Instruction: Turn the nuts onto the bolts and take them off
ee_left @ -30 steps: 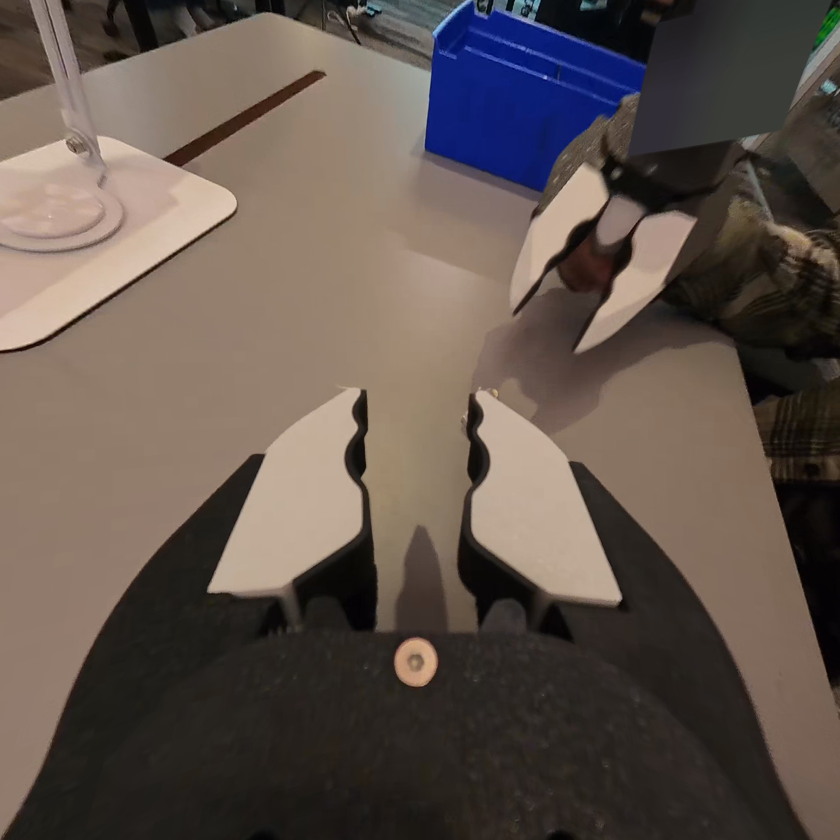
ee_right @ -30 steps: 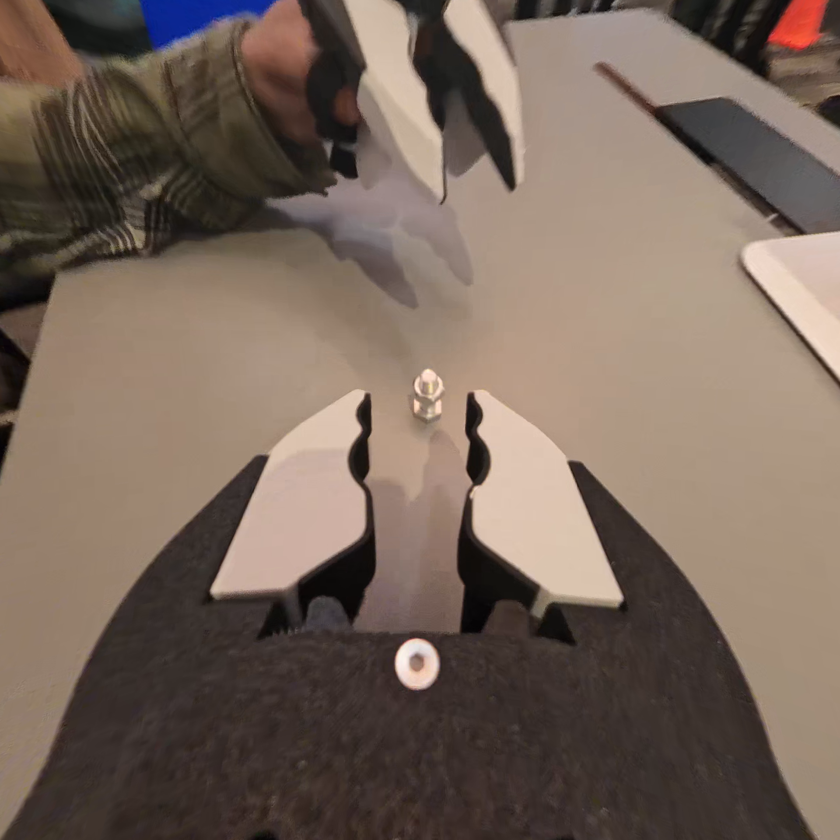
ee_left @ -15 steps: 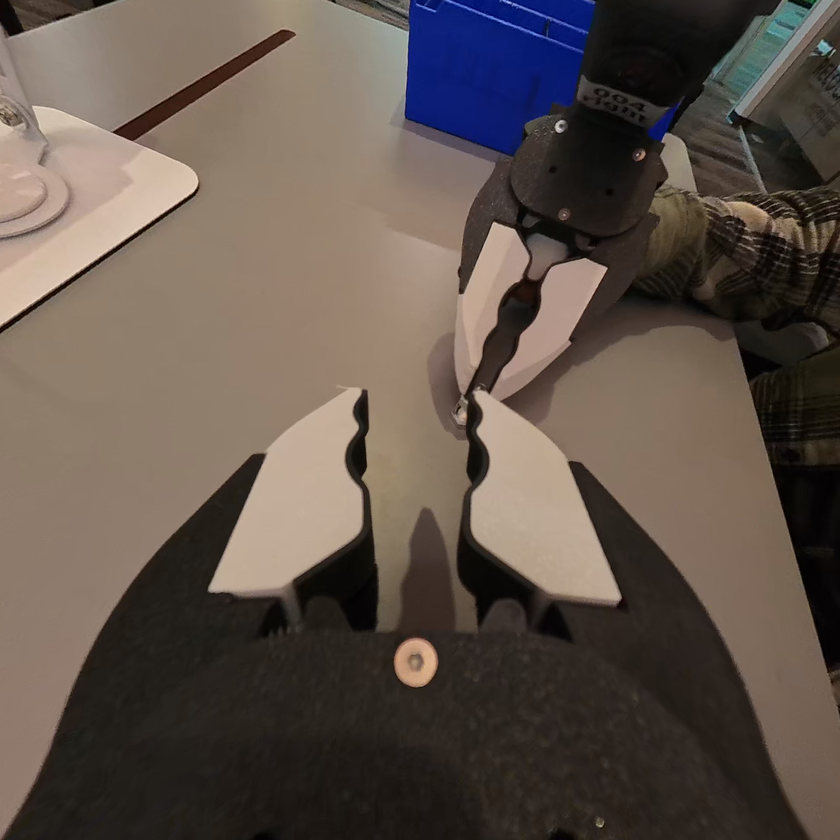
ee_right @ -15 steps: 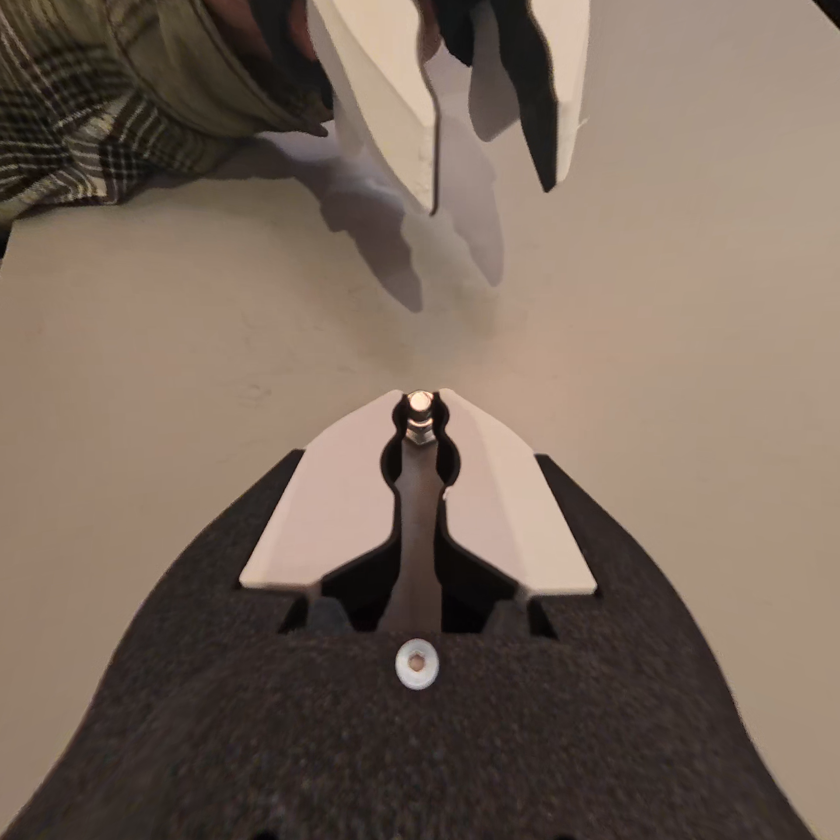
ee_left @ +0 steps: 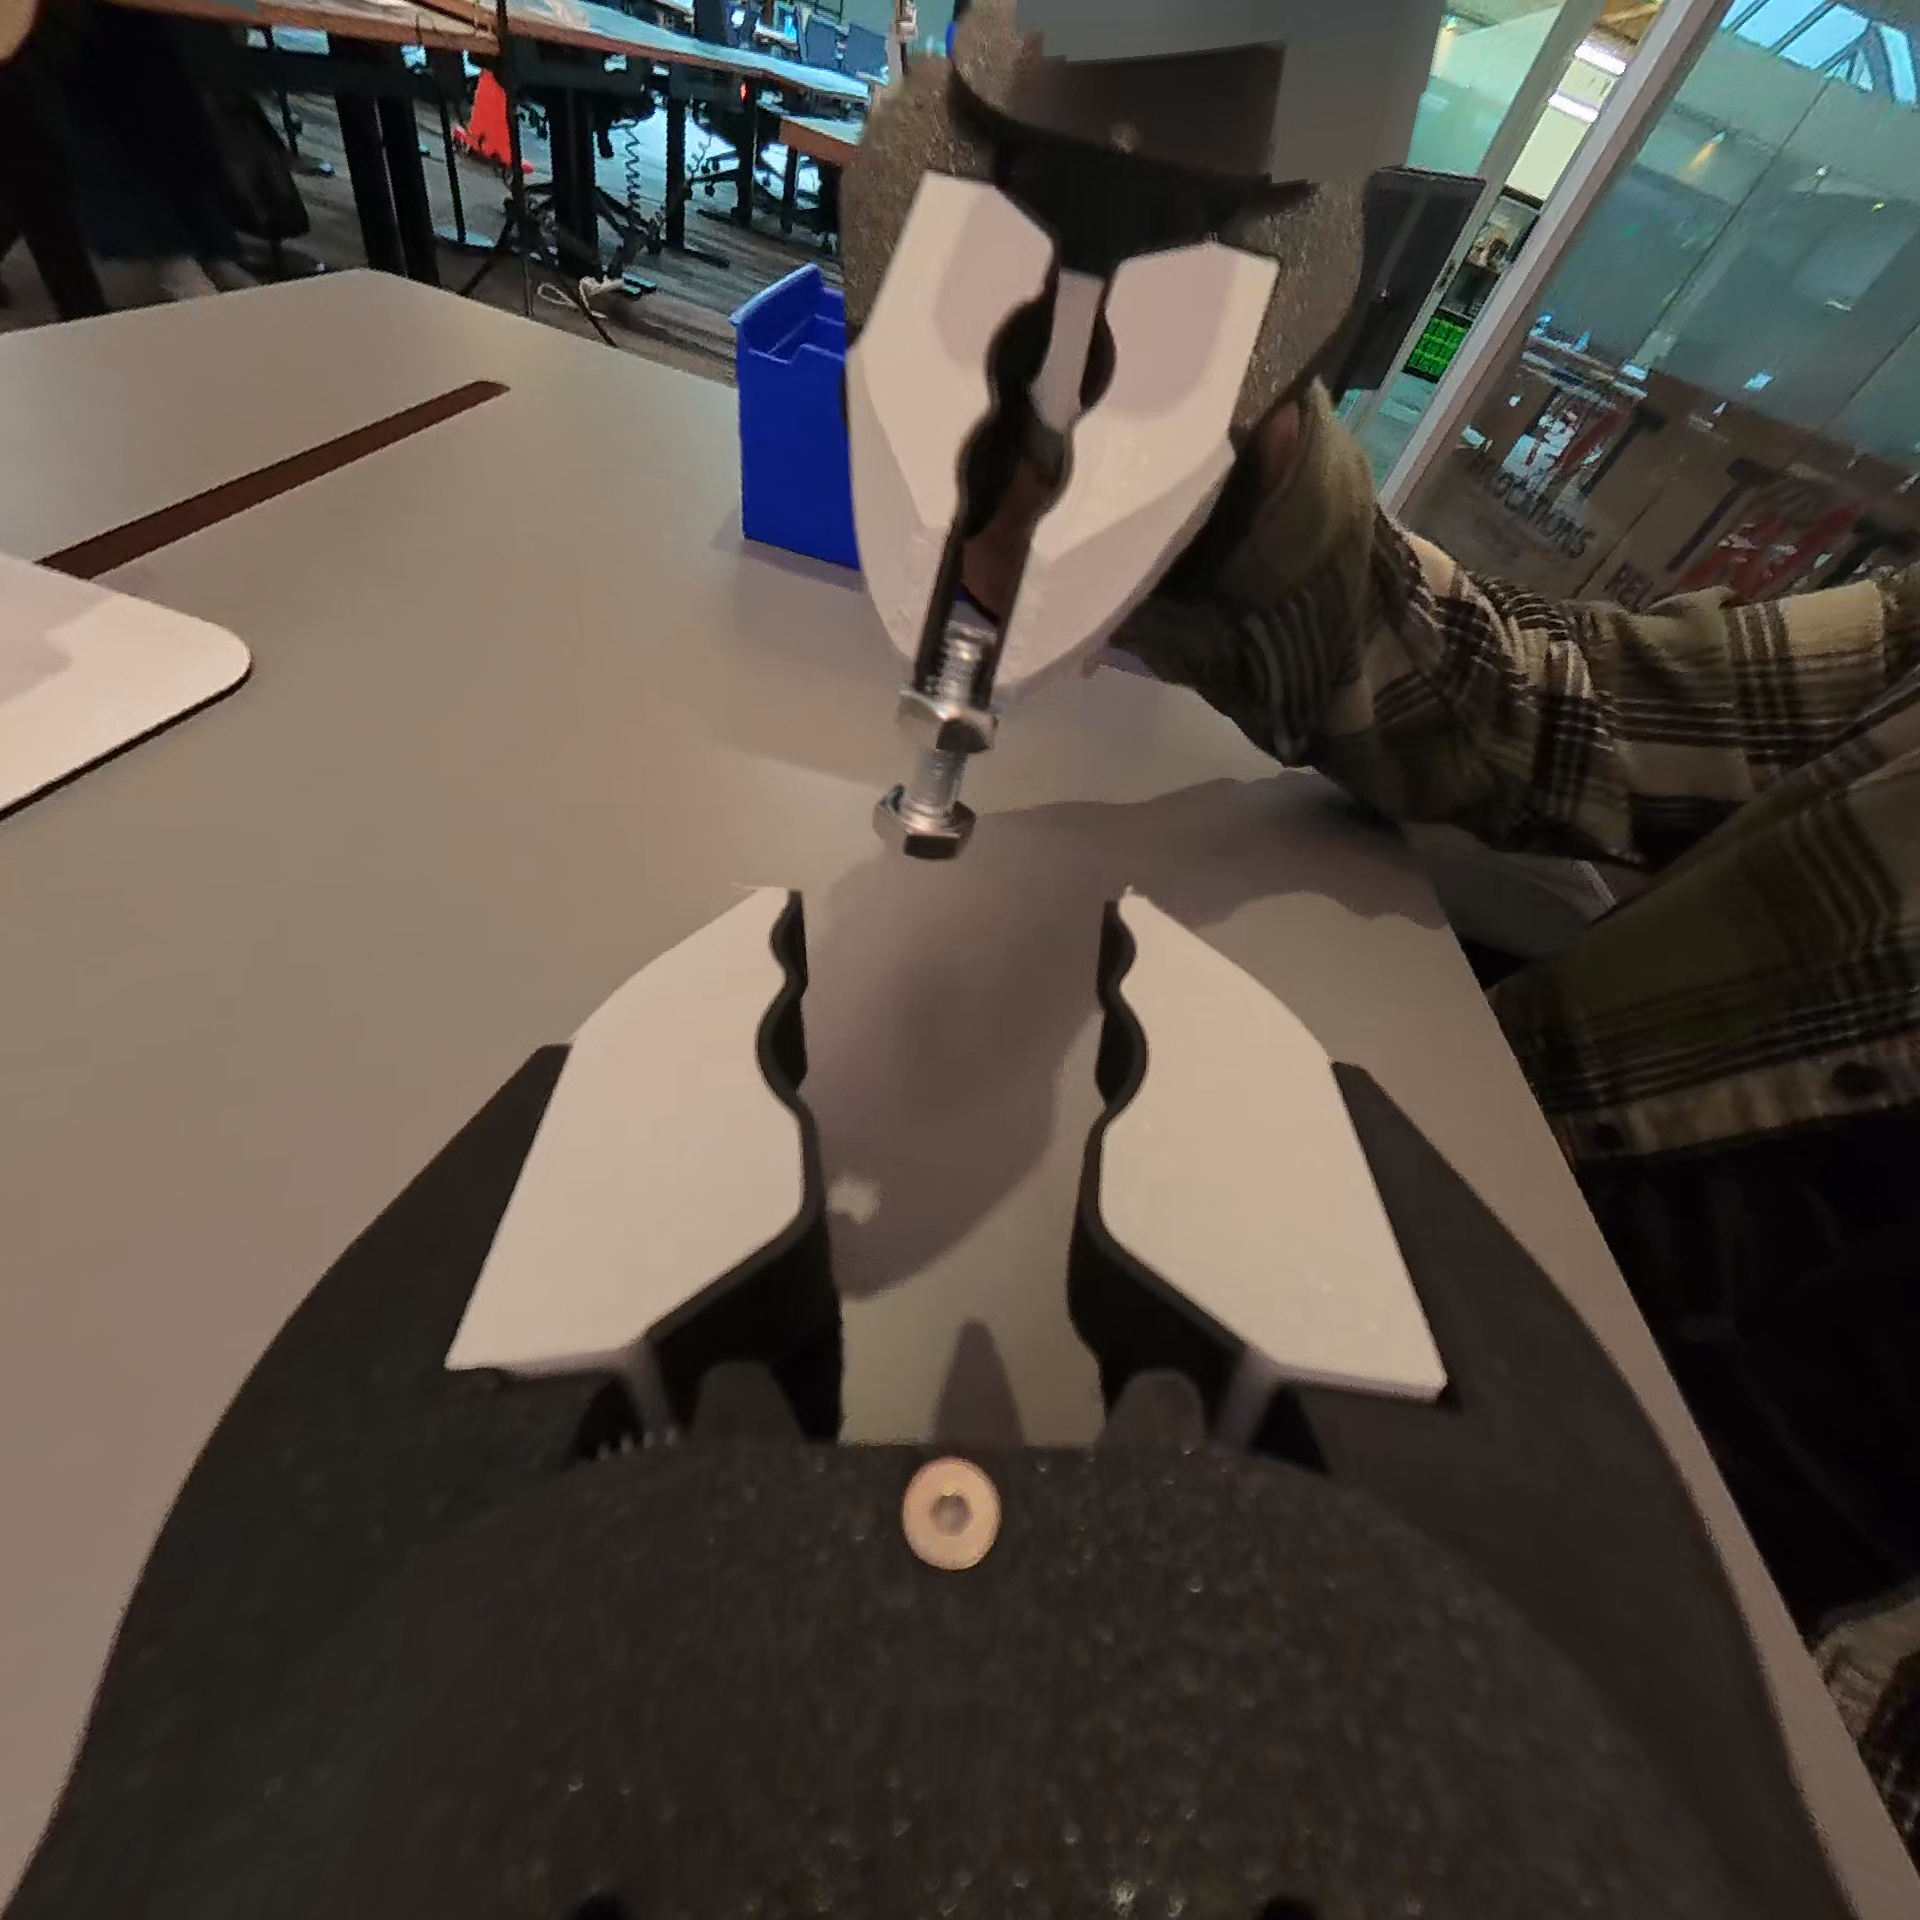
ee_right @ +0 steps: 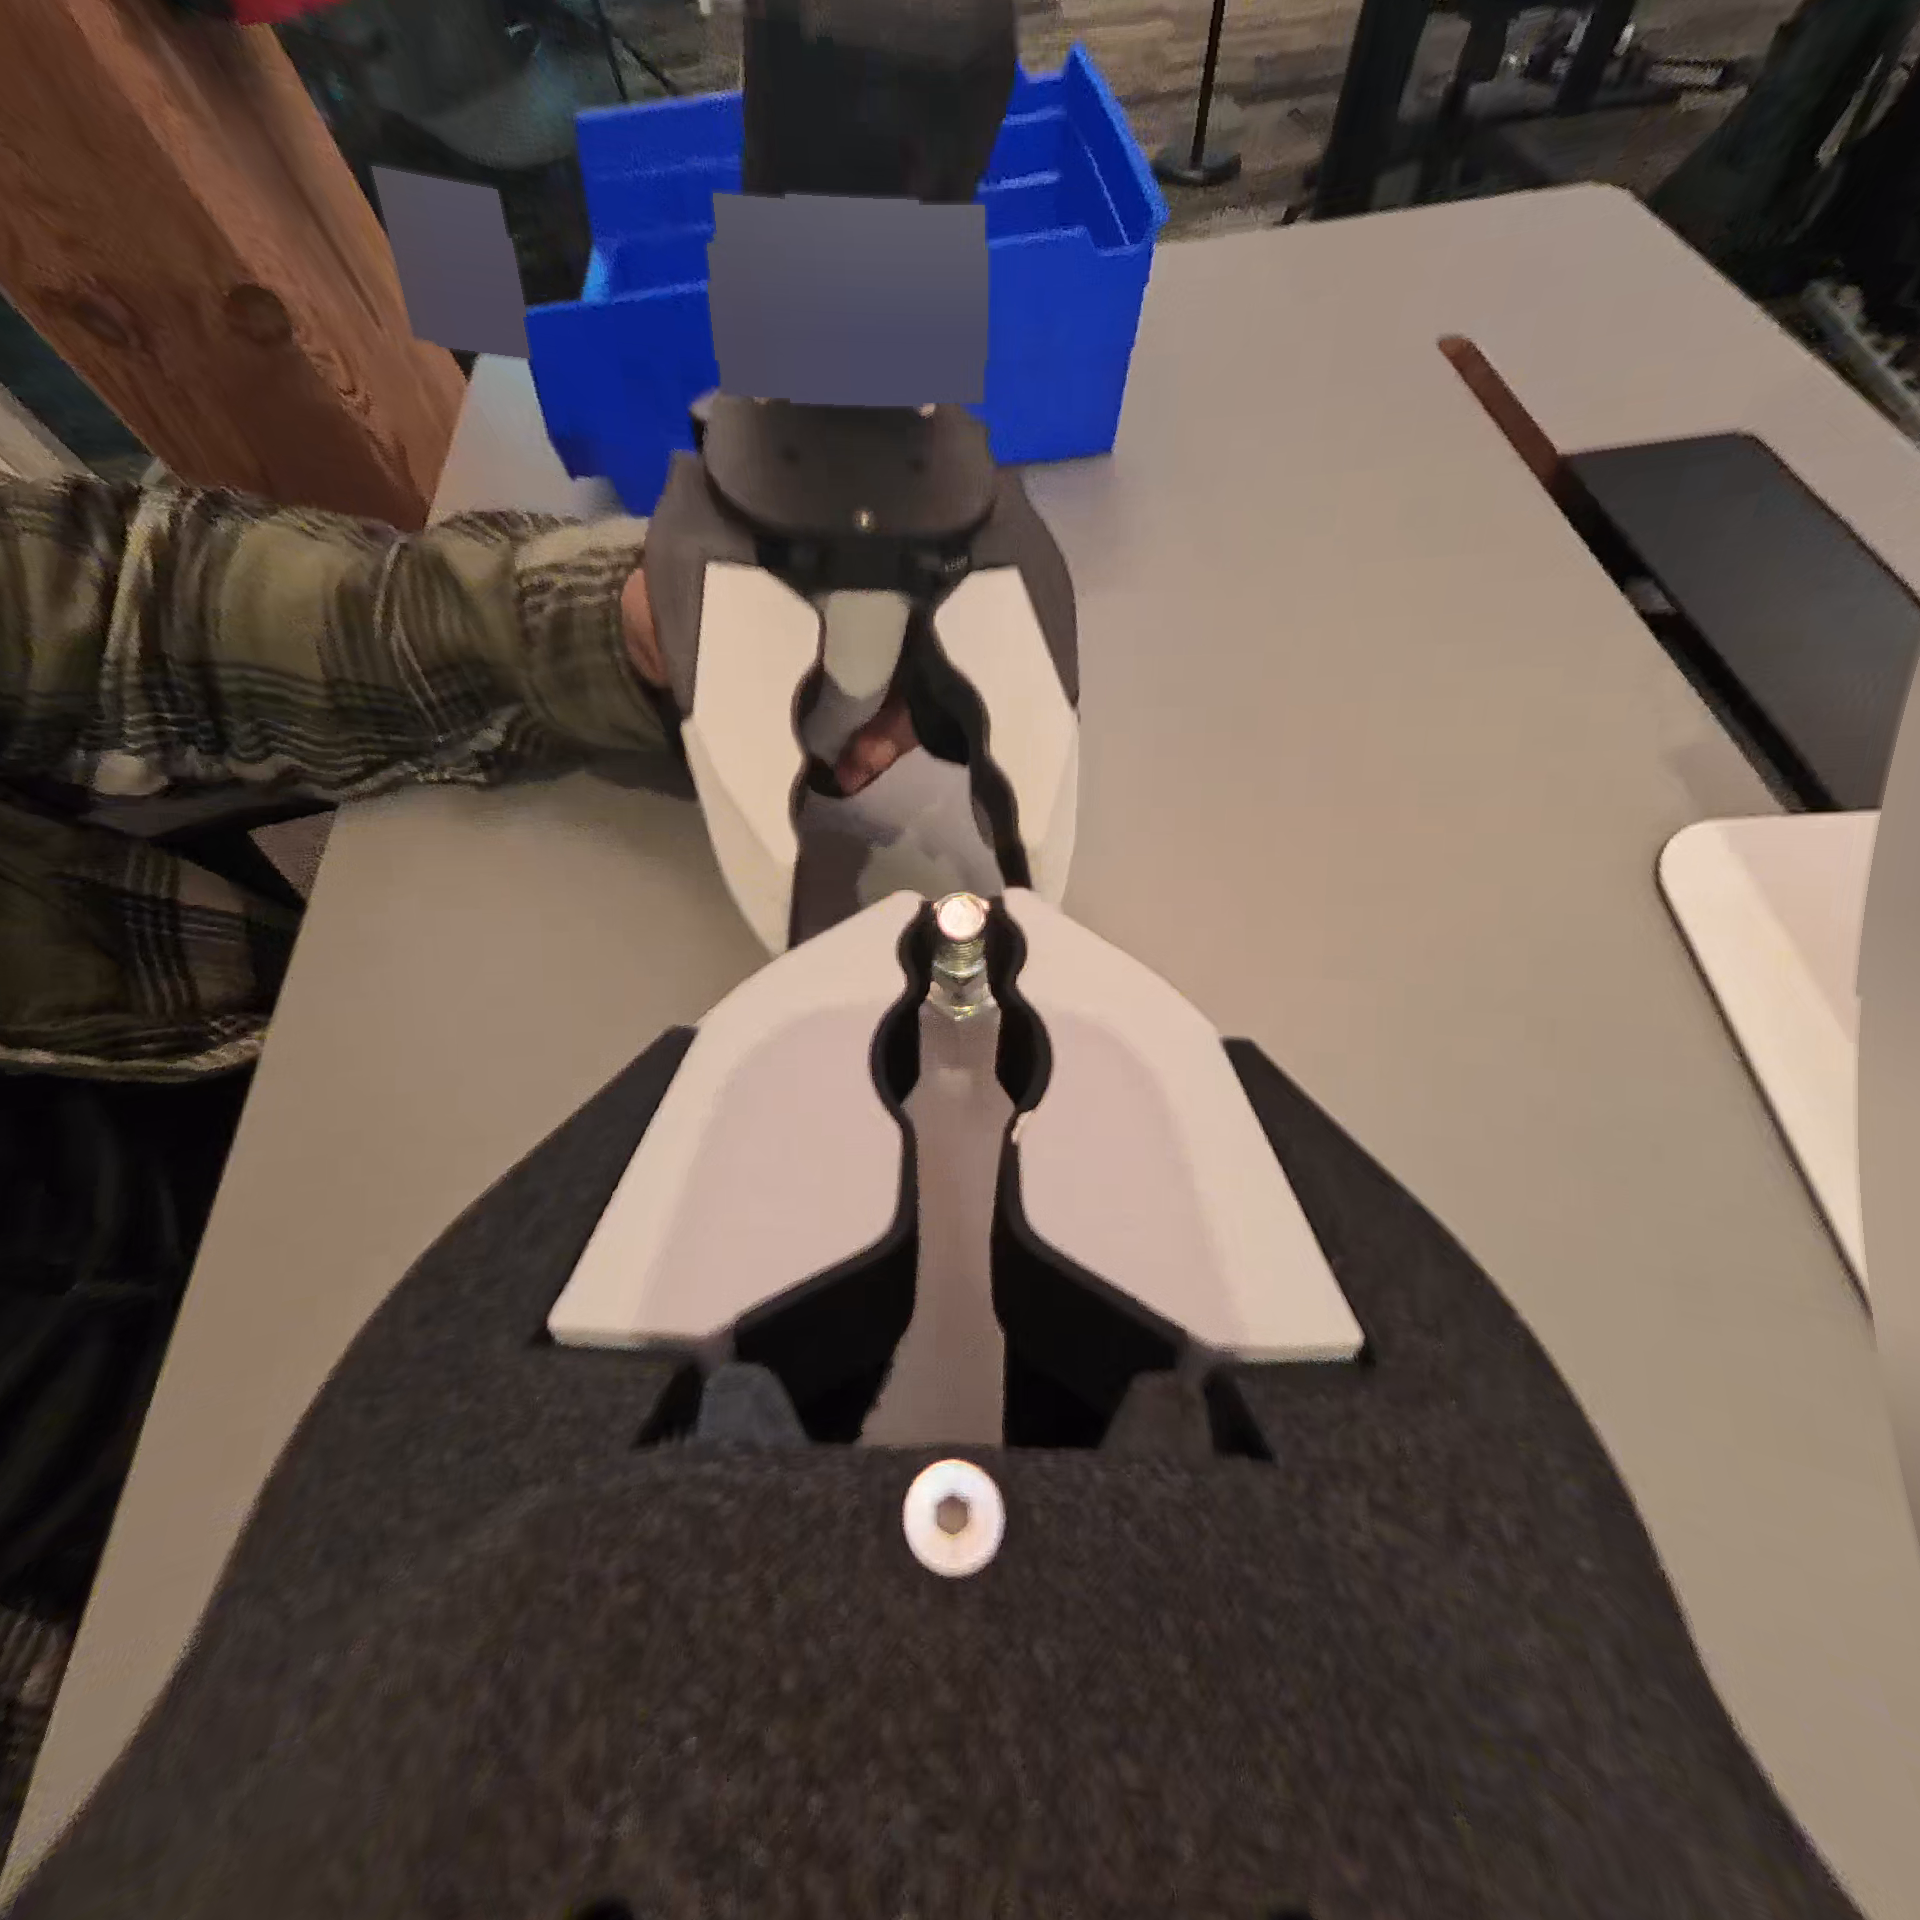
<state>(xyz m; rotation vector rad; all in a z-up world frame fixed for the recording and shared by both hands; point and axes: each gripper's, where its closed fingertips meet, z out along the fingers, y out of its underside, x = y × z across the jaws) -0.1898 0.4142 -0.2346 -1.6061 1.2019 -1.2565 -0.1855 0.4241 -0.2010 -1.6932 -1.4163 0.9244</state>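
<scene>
My right gripper [ee_left: 961, 665] has its jaws clamped on the threaded end of the bolt [ee_left: 940, 748], held off the grey desk [ee_left: 416, 727] at centre frame, head downward, a nut [ee_left: 948, 715] threaded partway along it. My left gripper [ee_left: 951, 914] waits just below, jaws wide apart and empty. A blue bin [ee_left: 790, 436] stands behind, upper centre.

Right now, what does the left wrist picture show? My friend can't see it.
The right gripper holds a silver bolt with a nut on it above a grey table. The left gripper waits open below; a blue bin stands behind.
</scene>
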